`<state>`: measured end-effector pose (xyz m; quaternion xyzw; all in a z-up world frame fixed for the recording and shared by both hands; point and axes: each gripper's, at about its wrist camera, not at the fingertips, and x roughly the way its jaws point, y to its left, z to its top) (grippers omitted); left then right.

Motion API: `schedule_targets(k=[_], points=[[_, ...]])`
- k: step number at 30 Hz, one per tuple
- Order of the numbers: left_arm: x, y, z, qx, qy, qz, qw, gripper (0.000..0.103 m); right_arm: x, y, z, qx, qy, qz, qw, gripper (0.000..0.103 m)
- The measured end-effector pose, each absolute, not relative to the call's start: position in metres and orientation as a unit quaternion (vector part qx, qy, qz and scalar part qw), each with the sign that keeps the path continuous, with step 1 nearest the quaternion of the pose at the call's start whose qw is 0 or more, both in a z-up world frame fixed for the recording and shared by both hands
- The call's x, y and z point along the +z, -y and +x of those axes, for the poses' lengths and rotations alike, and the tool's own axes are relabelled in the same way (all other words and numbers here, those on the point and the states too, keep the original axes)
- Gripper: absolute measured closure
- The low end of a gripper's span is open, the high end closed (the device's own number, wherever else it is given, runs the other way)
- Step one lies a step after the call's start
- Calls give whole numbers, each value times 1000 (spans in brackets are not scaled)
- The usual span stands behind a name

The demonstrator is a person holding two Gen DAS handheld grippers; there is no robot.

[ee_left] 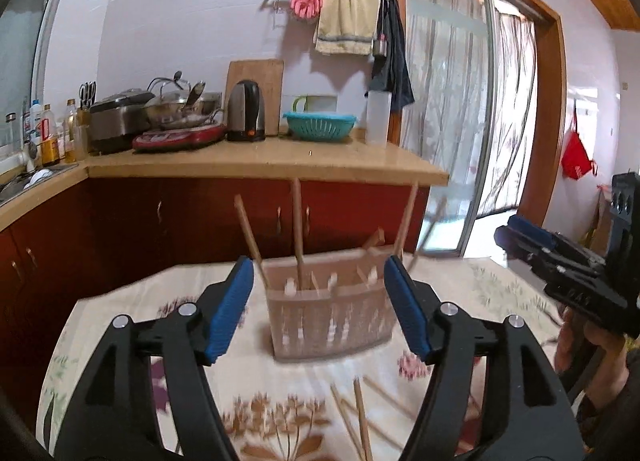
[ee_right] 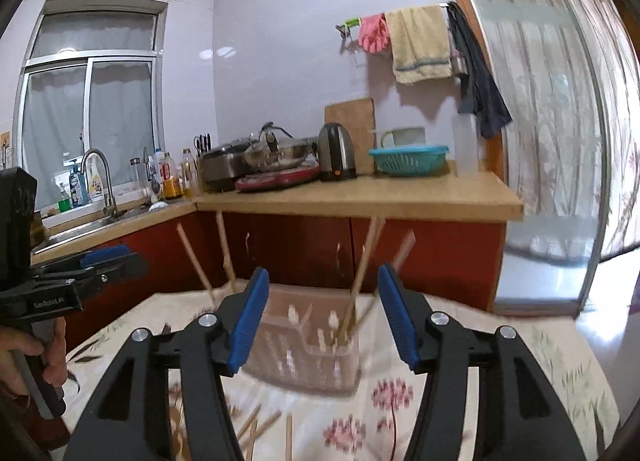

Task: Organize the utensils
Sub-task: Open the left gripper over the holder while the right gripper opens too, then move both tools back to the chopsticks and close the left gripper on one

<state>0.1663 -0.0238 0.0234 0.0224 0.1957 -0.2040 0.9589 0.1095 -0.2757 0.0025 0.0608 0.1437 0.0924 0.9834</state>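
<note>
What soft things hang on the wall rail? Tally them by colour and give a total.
Pink: 1, the rubber gloves, hung as one bunch
Beige: 1, the towel
Dark blue-grey: 1, the dark cloth
Total: 3

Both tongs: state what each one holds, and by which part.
Nothing is held. The left tongs and right tongs stand open and empty, the utensil holder beyond them; loose chopsticks lie on the tablecloth.
</note>
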Motion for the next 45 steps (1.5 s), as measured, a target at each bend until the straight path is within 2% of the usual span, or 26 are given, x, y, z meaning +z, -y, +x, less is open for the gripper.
schedule_targets(k=[12,24,26,31,38,40,45], points=[[-66,11,96,-180,-256,14,950,37,-94,277,37,71,-200,70,975,47],[-136,7,48,-169,-308,3,936,39,-143,265,2,82,-219,41,971,47],[-141,10,43,-174,-310,7,935,41,-146,264,-2,83,-219,41,971,47],[-158,17,37,-187,-321,15,928,58,-154,263,-9,86,-221,40,971,47],[-167,21,39,-195,-321,15,927,73,-160,262,-9,87,-228,45,969,47],[-169,22,40,-195,-322,14,926,79,-161,262,-8,88,-230,46,968,47],[-175,24,40,-195,-321,15,927,84,-163,262,-8,88,-231,45,968,47]])
